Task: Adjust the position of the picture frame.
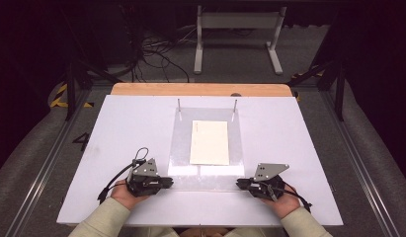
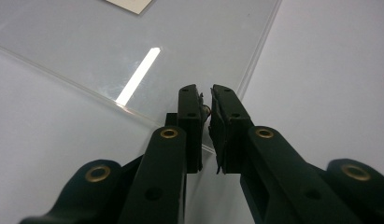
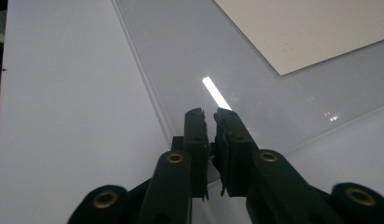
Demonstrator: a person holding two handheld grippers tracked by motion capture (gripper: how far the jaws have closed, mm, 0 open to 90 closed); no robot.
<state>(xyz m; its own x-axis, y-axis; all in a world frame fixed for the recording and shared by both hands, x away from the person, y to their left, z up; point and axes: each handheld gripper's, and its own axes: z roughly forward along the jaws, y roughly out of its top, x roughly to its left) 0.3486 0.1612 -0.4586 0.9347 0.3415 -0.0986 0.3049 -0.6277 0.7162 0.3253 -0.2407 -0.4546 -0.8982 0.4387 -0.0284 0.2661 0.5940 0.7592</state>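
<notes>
We see the left tool (image 1: 163, 183) and right tool (image 1: 241, 183) each apparently clamped on a near corner of the clear sheet (image 1: 183, 143), lying mid-desk (image 1: 289, 148) over a paper (image 1: 210, 142). Next, we judge, comes an even lift off the two far pins (image 1: 179, 105).

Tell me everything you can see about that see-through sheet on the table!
The clear sheet looks like thin, glossy plastic, rectangular, with lamp glare near its front edge. It lies flat on the white table, its far edge by two thin upright pins. A cream paper sits at its middle; over or under the plastic is hard to tell. The left gripper and right gripper are each shut on a front corner.
</notes>
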